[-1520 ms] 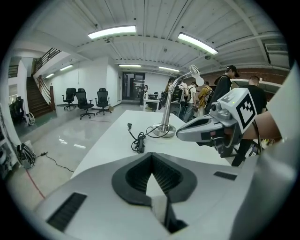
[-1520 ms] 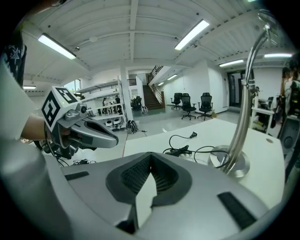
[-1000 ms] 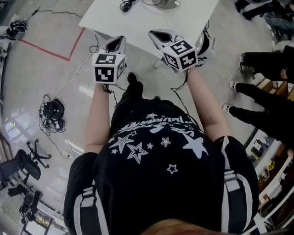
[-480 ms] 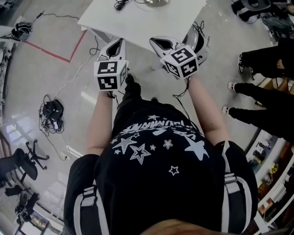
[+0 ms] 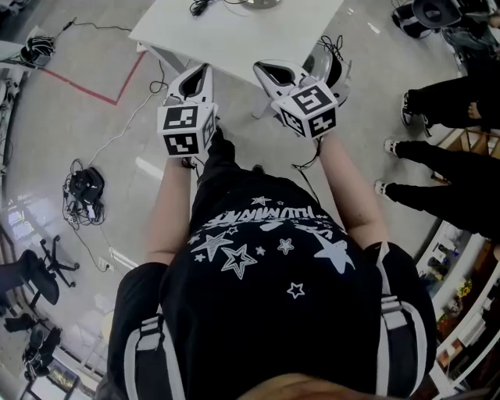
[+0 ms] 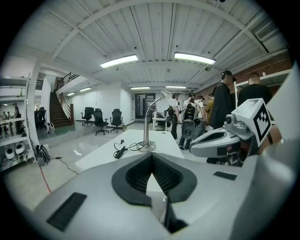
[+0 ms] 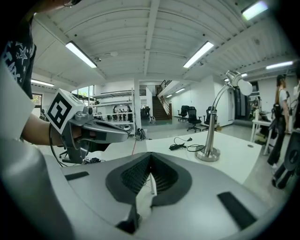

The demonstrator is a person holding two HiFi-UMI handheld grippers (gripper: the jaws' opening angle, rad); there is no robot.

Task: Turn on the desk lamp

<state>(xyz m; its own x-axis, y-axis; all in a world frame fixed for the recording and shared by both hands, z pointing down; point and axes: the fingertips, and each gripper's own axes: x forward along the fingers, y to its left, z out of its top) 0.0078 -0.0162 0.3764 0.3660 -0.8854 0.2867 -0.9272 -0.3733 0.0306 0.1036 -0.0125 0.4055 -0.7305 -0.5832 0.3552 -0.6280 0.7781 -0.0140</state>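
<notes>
The desk lamp (image 6: 149, 140) stands on a white table (image 6: 108, 157); it has a round metal base, a thin curved neck and a small head (image 7: 240, 86). Its base (image 7: 208, 154) sits well beyond both grippers, and only its edge (image 5: 254, 3) shows in the head view. My left gripper (image 5: 199, 76) and right gripper (image 5: 273, 72) hang side by side in the air at the table's near edge. The left gripper (image 6: 152, 157) is shut with nothing between its pads. The right gripper (image 7: 151, 157) is shut and empty too.
A black cable with a plug (image 6: 123, 150) lies on the table left of the lamp base. A dark bag (image 5: 336, 66) sits by the table's right corner. People stand at the right (image 5: 445, 101). A cable bundle (image 5: 84, 187) and an office chair (image 5: 35, 281) are on the floor at left.
The table and lamp base have slid a little left and up in the head view, and both grippers have shifted slightly. Their jaws stay shut.
</notes>
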